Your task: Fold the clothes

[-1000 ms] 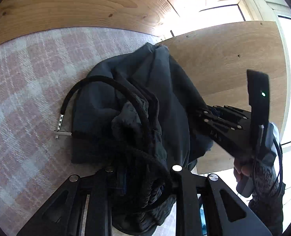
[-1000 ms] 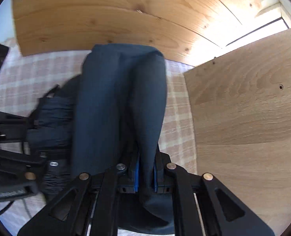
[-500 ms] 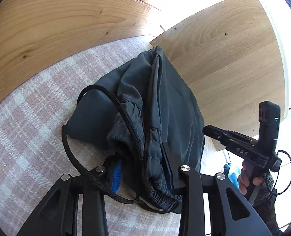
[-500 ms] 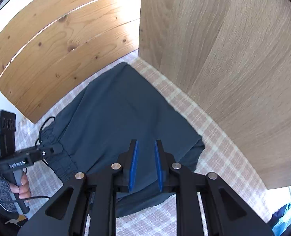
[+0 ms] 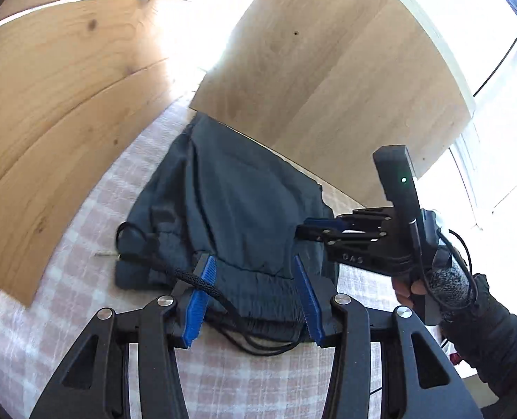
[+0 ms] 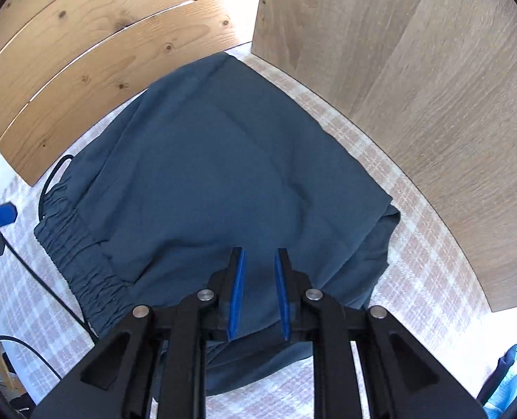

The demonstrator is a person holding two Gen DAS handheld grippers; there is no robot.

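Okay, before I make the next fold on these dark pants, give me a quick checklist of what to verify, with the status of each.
1. Left gripper empty: ok, jaws wide open, nothing pinched.
2. Right gripper empty: ok, jaws apart above the cloth.
3. Pants lying folded on the checked cloth: ok, though the lower right edge is bunched.
4. Drawstring tucked away: not ok, it trails loose past the elastic waistband, across the left gripper's fingers.
5. Room beside the wooden panel: ok, the pants lie apart from it.
6. Layers underneath lined up: cannot tell, hidden.
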